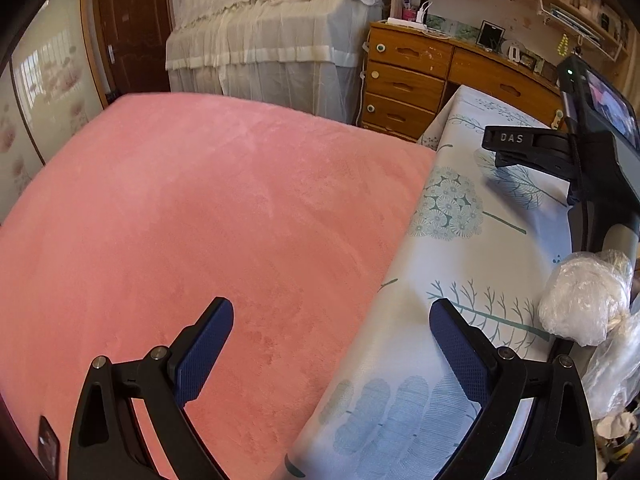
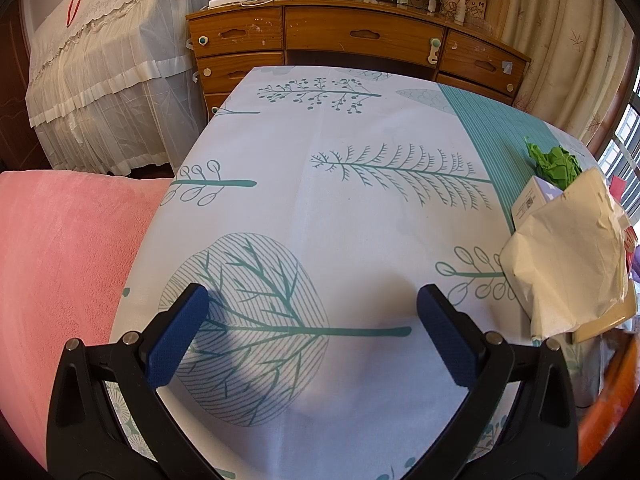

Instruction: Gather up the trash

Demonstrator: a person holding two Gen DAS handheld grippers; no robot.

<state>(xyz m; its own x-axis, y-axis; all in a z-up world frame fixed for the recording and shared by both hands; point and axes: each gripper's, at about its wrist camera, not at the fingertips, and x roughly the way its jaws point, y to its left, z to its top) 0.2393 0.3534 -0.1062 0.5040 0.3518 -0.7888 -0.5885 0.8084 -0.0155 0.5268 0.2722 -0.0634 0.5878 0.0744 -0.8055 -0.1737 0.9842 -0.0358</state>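
Left gripper (image 1: 332,320) is seen spread wide with nothing held, poised over the seam where the pink blanket (image 1: 192,208) meets the leaf-print sheet (image 1: 472,248); a clear plastic wad (image 1: 584,298) lies just right of it, partly cut off by the frame edge. Right gripper (image 2: 312,304) is likewise wide open and empty above the sheet, and cream crumpled paper (image 2: 568,252), a white box (image 2: 534,196) half hidden under it, and green crumpled paper (image 2: 556,162) are noted at the sheet's right edge. Beyond, a wooden dresser (image 2: 360,36) is seen.
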